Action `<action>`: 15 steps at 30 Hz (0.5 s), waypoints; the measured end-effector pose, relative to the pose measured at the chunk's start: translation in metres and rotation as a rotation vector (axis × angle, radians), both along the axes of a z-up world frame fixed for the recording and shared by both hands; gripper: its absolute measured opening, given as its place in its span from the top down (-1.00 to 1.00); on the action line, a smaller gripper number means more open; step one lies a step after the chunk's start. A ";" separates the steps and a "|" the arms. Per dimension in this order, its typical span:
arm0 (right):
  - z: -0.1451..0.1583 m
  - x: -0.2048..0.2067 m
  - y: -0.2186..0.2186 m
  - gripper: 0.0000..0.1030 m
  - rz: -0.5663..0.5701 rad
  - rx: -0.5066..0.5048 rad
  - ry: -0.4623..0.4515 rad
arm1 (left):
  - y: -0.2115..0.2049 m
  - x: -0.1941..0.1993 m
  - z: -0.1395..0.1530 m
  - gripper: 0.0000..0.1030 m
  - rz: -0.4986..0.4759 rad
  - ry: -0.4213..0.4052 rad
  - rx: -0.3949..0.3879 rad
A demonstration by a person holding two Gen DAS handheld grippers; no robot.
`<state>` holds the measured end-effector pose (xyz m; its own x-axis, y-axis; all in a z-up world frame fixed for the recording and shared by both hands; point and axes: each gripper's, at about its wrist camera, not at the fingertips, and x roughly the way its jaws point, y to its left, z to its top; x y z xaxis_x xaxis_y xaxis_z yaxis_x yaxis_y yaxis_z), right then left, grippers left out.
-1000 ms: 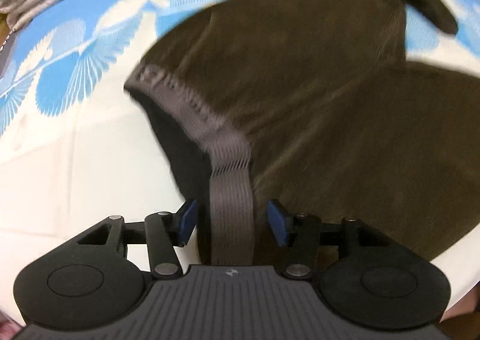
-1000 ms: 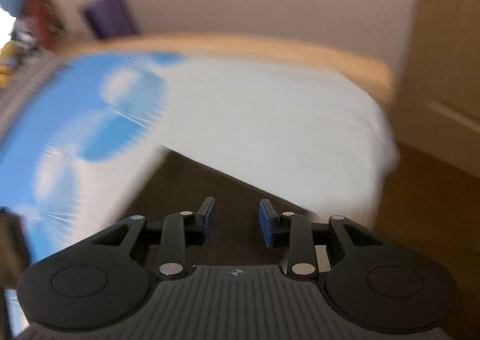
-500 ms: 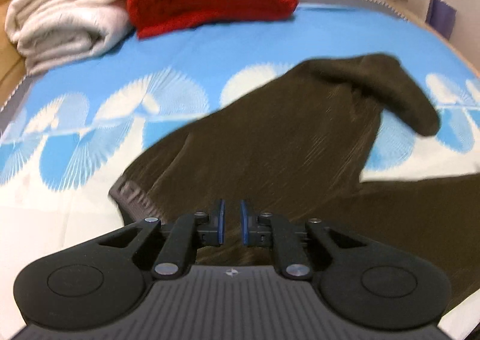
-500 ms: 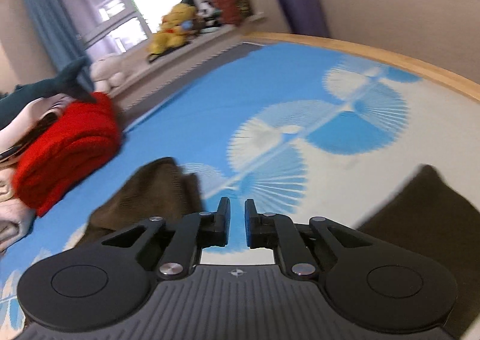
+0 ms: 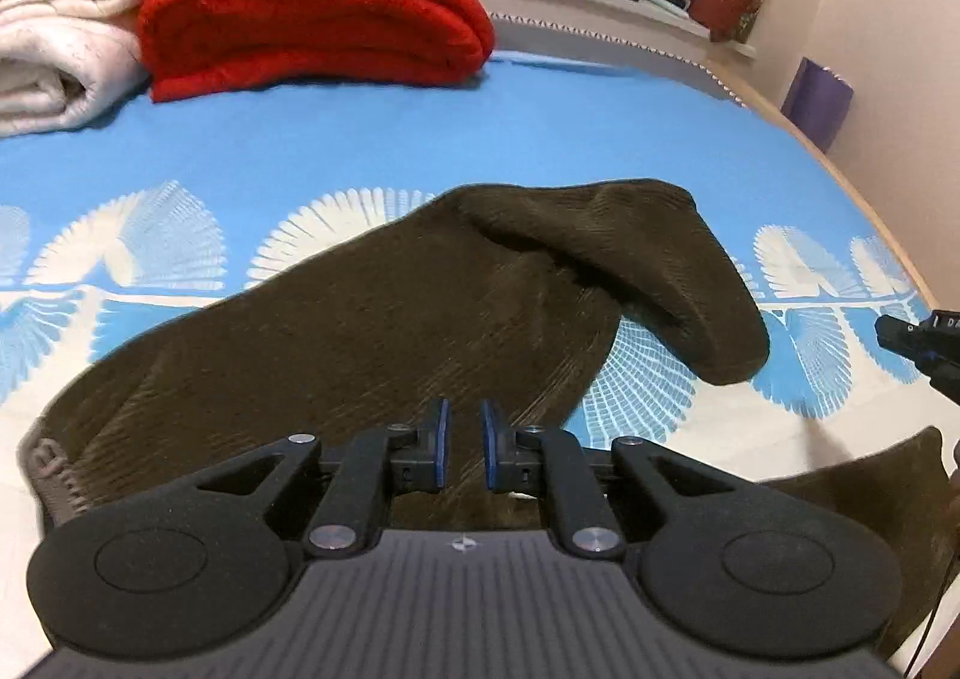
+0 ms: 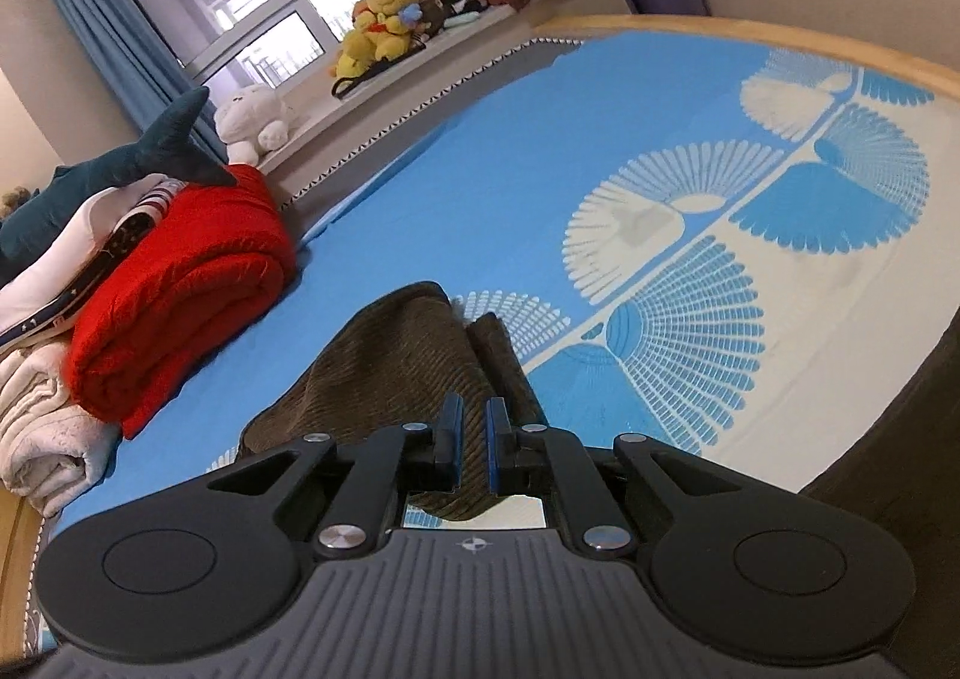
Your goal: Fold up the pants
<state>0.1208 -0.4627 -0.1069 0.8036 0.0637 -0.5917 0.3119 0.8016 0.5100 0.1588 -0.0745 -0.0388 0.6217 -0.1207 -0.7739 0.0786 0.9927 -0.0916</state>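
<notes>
- Left tongs (image 5: pixel 462 442) are nearly shut above the brown pants (image 5: pixel 360 331), nothing visibly pinched.
- Pants lie spread on the blue-patterned bed (image 5: pixel 540 127) (one leg folded over).
- Right tongs (image 6: pixel 474 433) are closed, over that leg.

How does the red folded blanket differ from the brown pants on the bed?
The red blanket is bright red and fluffy; the brown pants are dark and ribbed. The blanket is folded into a thick, neat stack; the pants lie spread and rumpled, one leg end turned over. Both rest on the blue patterned bedsheet.
</notes>
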 end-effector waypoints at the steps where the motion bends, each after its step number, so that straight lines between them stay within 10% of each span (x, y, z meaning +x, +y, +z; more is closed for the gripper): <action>1: -0.003 0.004 -0.001 0.86 -0.003 -0.001 0.003 | -0.004 0.007 -0.003 0.76 0.004 -0.010 0.009; 9: -0.042 0.052 -0.033 0.79 -0.063 0.130 0.012 | -0.003 0.022 -0.039 0.69 -0.014 0.029 -0.050; 15: -0.092 0.099 -0.041 0.74 -0.062 0.202 0.084 | -0.022 0.029 -0.064 0.17 -0.047 0.039 -0.048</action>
<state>0.2199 -0.5038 -0.1984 0.7579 0.1397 -0.6373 0.4058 0.6638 0.6282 0.1877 -0.0962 -0.1028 0.5838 -0.1863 -0.7903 0.1202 0.9824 -0.1428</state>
